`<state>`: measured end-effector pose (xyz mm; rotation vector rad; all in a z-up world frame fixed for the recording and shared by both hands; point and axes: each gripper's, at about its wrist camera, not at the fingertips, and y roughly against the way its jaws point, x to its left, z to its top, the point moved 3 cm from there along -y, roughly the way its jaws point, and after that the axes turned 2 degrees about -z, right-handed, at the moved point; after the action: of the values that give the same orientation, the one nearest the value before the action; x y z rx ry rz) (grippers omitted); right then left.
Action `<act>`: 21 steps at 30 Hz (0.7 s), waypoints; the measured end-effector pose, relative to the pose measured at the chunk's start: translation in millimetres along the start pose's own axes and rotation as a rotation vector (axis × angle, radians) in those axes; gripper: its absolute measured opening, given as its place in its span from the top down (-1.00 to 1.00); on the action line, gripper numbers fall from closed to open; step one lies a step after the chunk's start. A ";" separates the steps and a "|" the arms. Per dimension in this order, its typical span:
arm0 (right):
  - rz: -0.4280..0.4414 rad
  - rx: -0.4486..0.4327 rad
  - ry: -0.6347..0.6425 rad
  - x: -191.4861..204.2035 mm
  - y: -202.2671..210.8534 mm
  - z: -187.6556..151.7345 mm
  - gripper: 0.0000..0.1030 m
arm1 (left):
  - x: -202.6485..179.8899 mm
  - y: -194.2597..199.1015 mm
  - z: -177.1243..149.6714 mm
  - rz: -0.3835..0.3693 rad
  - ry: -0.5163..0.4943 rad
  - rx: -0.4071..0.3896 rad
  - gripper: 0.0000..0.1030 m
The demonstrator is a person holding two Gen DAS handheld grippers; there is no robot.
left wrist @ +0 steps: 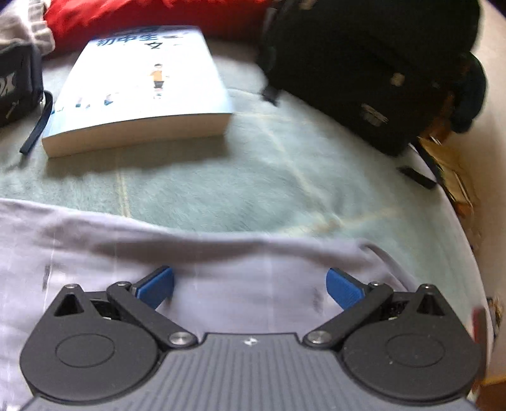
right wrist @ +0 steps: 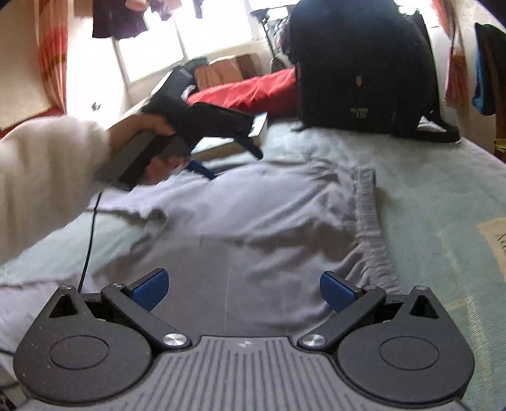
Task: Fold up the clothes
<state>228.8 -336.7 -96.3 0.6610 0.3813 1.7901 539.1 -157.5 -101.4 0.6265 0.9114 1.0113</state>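
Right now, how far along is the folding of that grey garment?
Barely started. The grey garment lies spread on the pale green blanket, still rumpled, with no clear fold visible. Both the left gripper and right gripper are open over the cloth, gripping nothing. Still left: take an edge and make every fold. The book and black backpack lie beyond the garment.

Saw bed [left wrist: 196,183], pale green cover. Grey garment [right wrist: 253,221] lay spread directly under my right gripper [right wrist: 244,289]. Ahead of left gripper [left wrist: 249,289]: book [left wrist: 142,85], black backpack [left wrist: 363,72] ahead-right, red fabric [left wrist: 142,15] beyond.
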 end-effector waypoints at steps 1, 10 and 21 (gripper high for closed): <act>0.004 0.011 -0.006 -1.9 -4.0 -2.3 -1.00 | 2.9 -4.7 3.8 0.002 0.002 -0.027 -0.98; -0.035 0.023 0.054 5.2 -11.9 -7.3 -1.00 | 3.3 23.7 12.6 0.007 0.011 -0.080 -0.98; -0.030 0.029 0.019 20.0 21.3 1.8 -1.00 | -19.9 121.0 -26.8 -0.035 -0.161 -0.057 -0.98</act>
<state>209.4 -324.6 -77.9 0.6560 0.4286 1.7659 458.4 -124.4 -11.3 0.6333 0.7471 0.9383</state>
